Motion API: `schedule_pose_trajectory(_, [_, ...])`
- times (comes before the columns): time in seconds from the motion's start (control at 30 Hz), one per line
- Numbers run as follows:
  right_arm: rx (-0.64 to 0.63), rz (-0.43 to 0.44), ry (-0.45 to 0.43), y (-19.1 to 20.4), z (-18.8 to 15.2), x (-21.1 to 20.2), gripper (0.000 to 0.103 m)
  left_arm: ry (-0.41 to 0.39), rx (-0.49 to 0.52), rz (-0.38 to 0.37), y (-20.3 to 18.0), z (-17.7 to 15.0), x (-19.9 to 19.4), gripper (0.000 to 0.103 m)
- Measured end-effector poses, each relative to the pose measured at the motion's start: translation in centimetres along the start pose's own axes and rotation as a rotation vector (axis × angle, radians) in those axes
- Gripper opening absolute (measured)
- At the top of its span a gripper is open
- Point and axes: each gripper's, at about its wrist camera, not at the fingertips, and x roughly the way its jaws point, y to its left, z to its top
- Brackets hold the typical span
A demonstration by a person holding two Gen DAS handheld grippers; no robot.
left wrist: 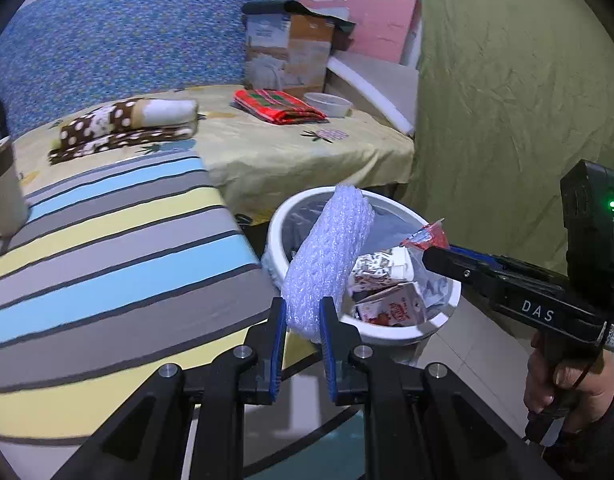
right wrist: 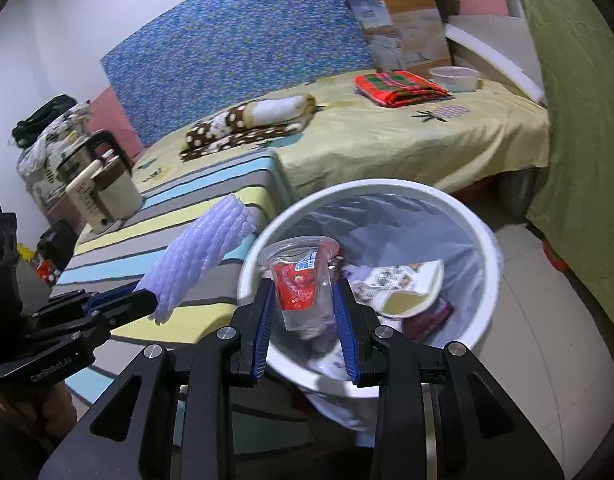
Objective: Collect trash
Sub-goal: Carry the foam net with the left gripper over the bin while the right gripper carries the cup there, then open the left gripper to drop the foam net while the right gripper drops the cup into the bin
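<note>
Striped table [left wrist: 107, 264] beside white bin [right wrist: 487, 240]; bin lined, cartons [left wrist: 391, 308] seen inside. Foam netting sleeve [left wrist: 327, 256] clamped in left gripper [left wrist: 303, 320], held at bin's table-side rim. Clear plastic cup [right wrist: 303, 284], red label, pinched in right gripper [right wrist: 305, 308], held over bin mouth.

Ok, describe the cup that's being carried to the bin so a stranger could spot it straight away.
Find the white round bin beside the striped table. Just over its near rim, the right gripper clamps a clear plastic cup. Unlike the lilac foam netting in the left gripper, it is see-through with a red label.
</note>
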Motion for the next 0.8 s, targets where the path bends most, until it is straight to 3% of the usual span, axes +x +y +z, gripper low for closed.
schedule_pose_trajectory(0.33, [0.044, -0.061, 0.023, -2.5, 0.0, 0.8, 0.033, 0.047, 0.057, -0.049, -2.8, 1.9, 4.8, 0.018])
schedule_pose_trajectory(0.63, [0.079, -0.086, 0.036, -4.4, 0.1, 1.3, 0.033, 0.087, 0.047, -0.104, -3.3, 2.8, 8.0, 0.024])
schedule_pose_trajectory(0.8, [0.081, -0.078, 0.024, -4.5, -0.2, 0.9, 0.042, 0.089, 0.034, -0.133, -3.2, 2.6, 8.0, 0.029])
